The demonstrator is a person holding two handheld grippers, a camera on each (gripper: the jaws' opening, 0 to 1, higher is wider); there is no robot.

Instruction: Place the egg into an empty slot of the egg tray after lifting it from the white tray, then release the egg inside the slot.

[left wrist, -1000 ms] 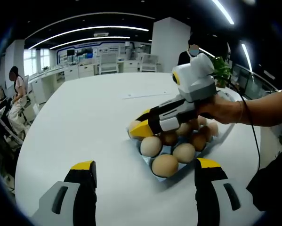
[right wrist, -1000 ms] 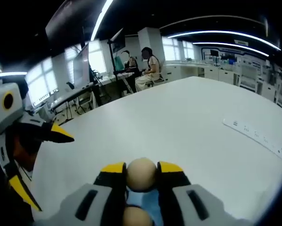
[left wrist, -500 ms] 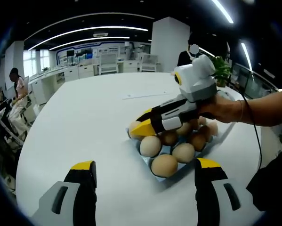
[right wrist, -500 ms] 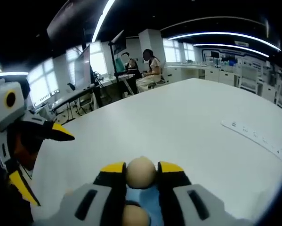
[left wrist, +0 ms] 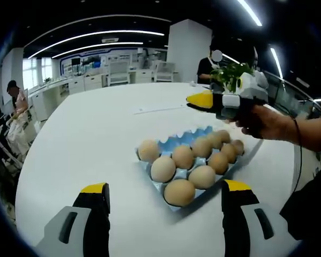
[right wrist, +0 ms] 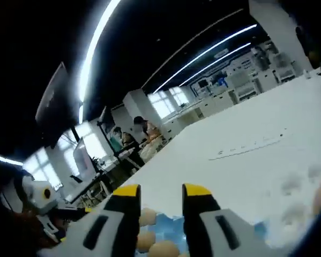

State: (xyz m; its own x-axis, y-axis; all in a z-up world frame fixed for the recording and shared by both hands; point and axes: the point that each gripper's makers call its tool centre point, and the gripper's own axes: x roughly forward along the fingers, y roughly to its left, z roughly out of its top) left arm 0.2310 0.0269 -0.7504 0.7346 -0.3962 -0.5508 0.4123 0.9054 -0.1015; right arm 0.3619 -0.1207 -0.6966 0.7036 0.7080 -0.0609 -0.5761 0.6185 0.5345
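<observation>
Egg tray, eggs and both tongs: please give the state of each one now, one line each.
Egg tray: flat on the white table, partly filled, blue slots free at the far side.
Eggs: sitting in slots.
Left tongs: open, holding nothing.
Right tongs: open, holding nothing, raised above the tray.

My right gripper (right wrist: 159, 194) fingers stand apart with nothing between them, above the blue egg tray (right wrist: 168, 231) and its eggs (right wrist: 146, 216) on the white surface (right wrist: 267, 166).
</observation>
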